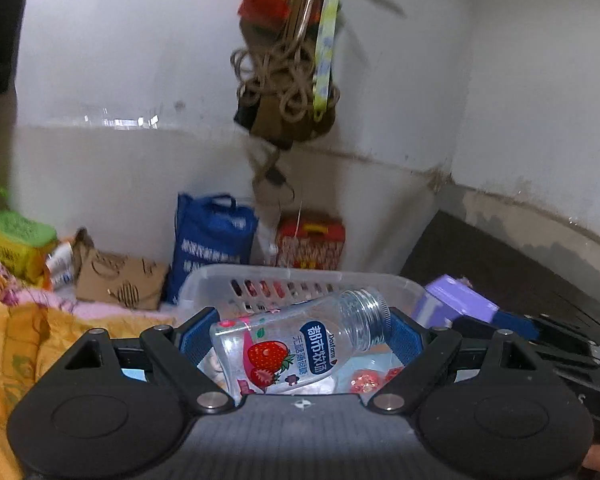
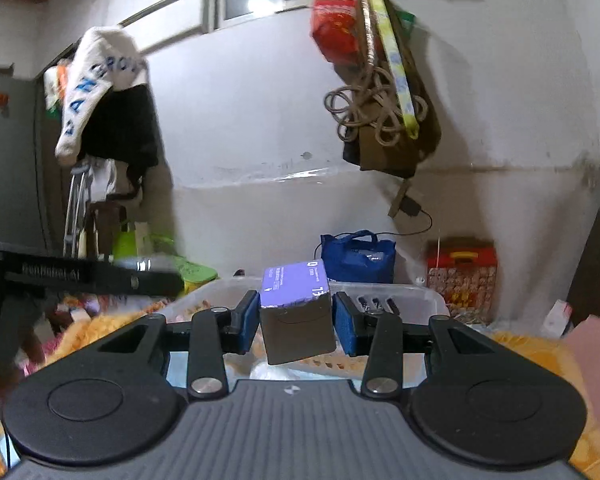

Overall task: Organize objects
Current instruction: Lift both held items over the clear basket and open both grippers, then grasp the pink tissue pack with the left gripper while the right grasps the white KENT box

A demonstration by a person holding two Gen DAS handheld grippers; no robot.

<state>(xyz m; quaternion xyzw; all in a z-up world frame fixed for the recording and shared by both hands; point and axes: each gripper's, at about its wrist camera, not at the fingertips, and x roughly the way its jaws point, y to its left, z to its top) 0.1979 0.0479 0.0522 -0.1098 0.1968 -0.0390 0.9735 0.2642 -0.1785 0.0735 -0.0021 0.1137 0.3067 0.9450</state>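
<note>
In the left wrist view, our left gripper point(image 1: 300, 338) pinches a clear plastic bottle point(image 1: 296, 346) low in the centre of the frame. The bottle lies tilted between the blue pads point(image 1: 196, 340), its capless threaded neck pointing to the upper right and its strawberry label facing us. Just behind it sits a white plastic basket point(image 1: 300, 280), with small wrapped items showing beneath the bottle.

In the right wrist view, our right gripper point(image 2: 296, 320) holds a purple box point(image 2: 296, 308) between its pads, at centre frame. The left pad touches the box; at the right pad we cannot tell whether a thin gap remains. The box tilts slightly, its printed purple top facing up, and the basket point(image 2: 432, 300) lies right behind it. The same box shows at the right of the left view point(image 1: 456, 300).

The surface is a bed with an orange blanket point(image 1: 16, 344) at lower left. Against the white wall point(image 1: 120, 60) stand a blue bag point(image 1: 210, 236) and a red patterned box point(image 1: 312, 242). A bundle of coiled cord point(image 1: 284, 76) hangs at upper centre.
</note>
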